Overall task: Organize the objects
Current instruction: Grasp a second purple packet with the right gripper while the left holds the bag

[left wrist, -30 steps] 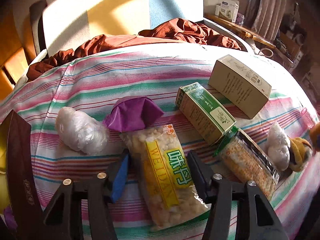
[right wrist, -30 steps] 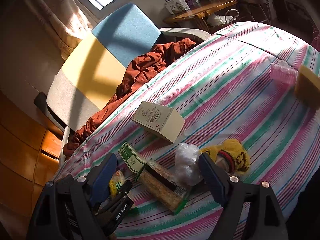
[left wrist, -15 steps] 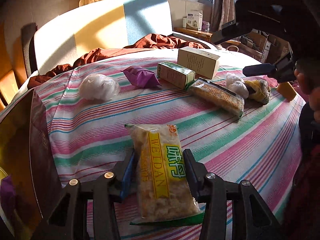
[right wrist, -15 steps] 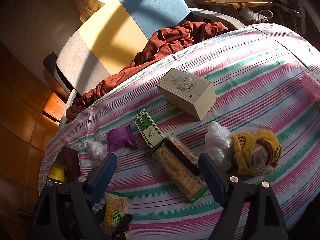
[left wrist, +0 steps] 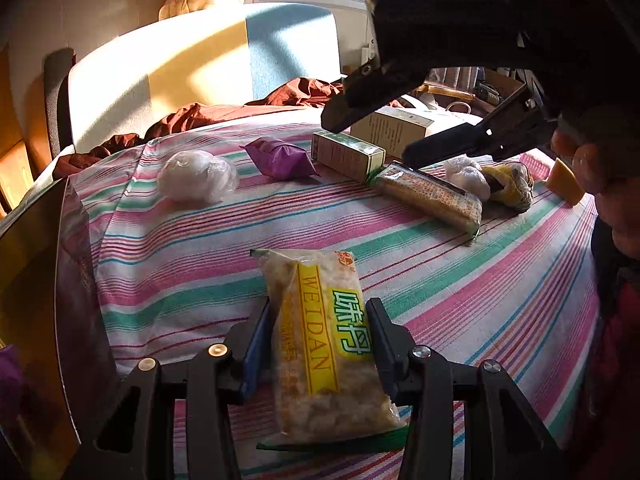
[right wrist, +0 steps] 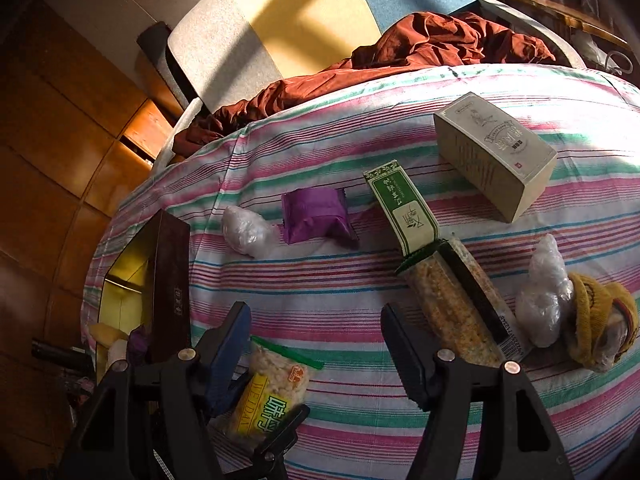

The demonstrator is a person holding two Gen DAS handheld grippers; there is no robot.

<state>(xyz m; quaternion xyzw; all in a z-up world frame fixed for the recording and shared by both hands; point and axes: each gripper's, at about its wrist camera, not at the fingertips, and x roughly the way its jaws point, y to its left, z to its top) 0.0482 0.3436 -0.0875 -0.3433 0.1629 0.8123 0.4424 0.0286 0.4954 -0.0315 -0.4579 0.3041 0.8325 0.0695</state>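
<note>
The yellow snack bag (left wrist: 324, 344) is pinched by the left claw (left wrist: 318, 344) above the striped worktop (left wrist: 460, 280). The right claw (right wrist: 316, 344), just closing, is spread with nothing gripped; the cracker pack (right wrist: 452, 304) lies just beside its right finger.

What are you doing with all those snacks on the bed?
A person is tidying things off a striped sheet with a gripper in each hand. The left gripper is clamped on a yellow snack bag, near the open dark box at the edge. The right gripper holds nothing and its jaws have just been closing. Two cartons, a cracker pack, a purple packet and other bits wait.
</note>
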